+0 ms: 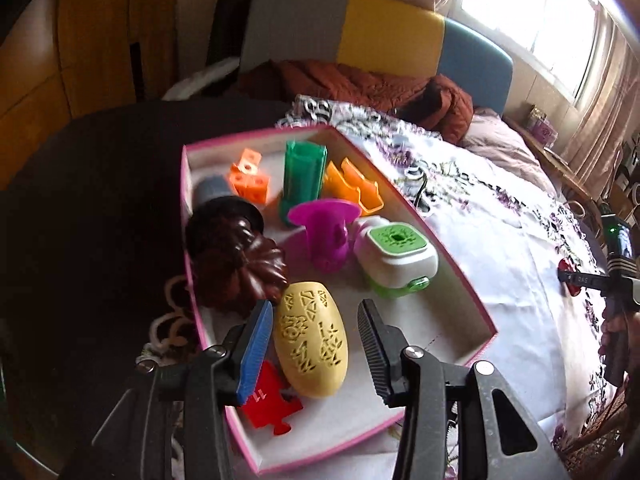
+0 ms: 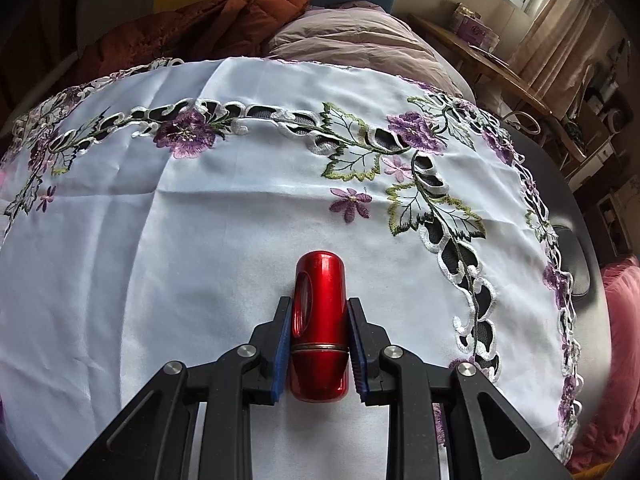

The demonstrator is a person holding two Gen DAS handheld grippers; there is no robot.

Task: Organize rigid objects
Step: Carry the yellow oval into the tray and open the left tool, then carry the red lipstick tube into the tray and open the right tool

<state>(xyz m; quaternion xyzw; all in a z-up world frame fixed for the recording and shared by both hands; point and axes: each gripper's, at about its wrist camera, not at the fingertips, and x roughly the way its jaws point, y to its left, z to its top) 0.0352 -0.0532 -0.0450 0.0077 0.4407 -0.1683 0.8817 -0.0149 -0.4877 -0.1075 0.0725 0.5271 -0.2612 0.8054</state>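
Observation:
A pink-rimmed box (image 1: 456, 264) holds several plastic pieces: a yellow patterned egg (image 1: 314, 344), a red puzzle piece (image 1: 268, 408), a dark brown fluted mould (image 1: 236, 264), a magenta funnel shape (image 1: 326, 236), a white and green box-shaped piece (image 1: 396, 258), a green tube (image 1: 304, 172) and orange pieces (image 1: 248, 178). My left gripper (image 1: 315, 304) hangs open over the box's near end. The egg lies between its fingers, with a gap on the right side. In the right wrist view, my right gripper (image 2: 319, 300) is shut on a shiny red metal cylinder (image 2: 320, 280) just above the white embroidered cloth (image 2: 180, 240).
The box sits at the cloth's left edge on a dark round table (image 1: 100, 200). Behind it are a rust-brown quilt (image 1: 360, 84), a pink pillow (image 2: 360, 36) and a headboard (image 1: 392, 32). A wooden side table (image 2: 492, 64) and shelves stand at the right.

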